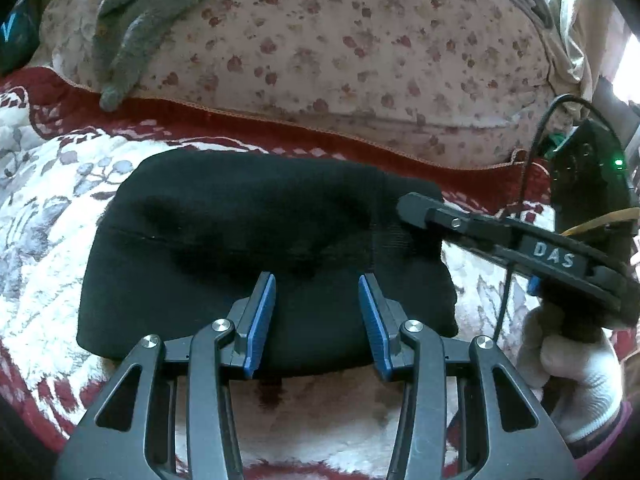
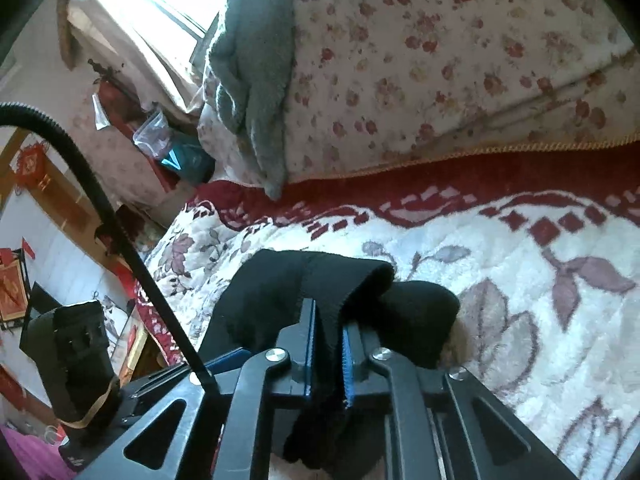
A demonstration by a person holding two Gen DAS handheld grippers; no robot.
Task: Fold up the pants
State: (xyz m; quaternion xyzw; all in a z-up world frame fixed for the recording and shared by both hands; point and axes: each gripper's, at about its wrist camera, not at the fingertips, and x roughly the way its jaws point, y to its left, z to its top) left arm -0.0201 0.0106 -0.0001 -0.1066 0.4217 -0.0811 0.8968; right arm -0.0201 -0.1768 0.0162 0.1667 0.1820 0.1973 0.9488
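Note:
The black pants (image 1: pixel 248 248) lie folded into a compact rectangle on the red and white floral blanket (image 1: pixel 44 216). My left gripper (image 1: pixel 317 292) is open, its blue-padded fingers (image 1: pixel 262 316) hovering over the near edge of the pants, holding nothing. My right gripper (image 1: pixel 416 210) reaches in from the right at the pants' right end. In the right wrist view it (image 2: pixel 329 340) is shut on a fold of the black pants (image 2: pixel 340 280), with cloth bunched up between the jaws.
A big floral quilt (image 1: pixel 340 48) is piled behind the pants, with a grey towel (image 1: pixel 128 28) draped on it. A black device (image 1: pixel 588 172) with a green light and cable sits at the right. The bed edge and room clutter (image 2: pixel 60 280) show at the left.

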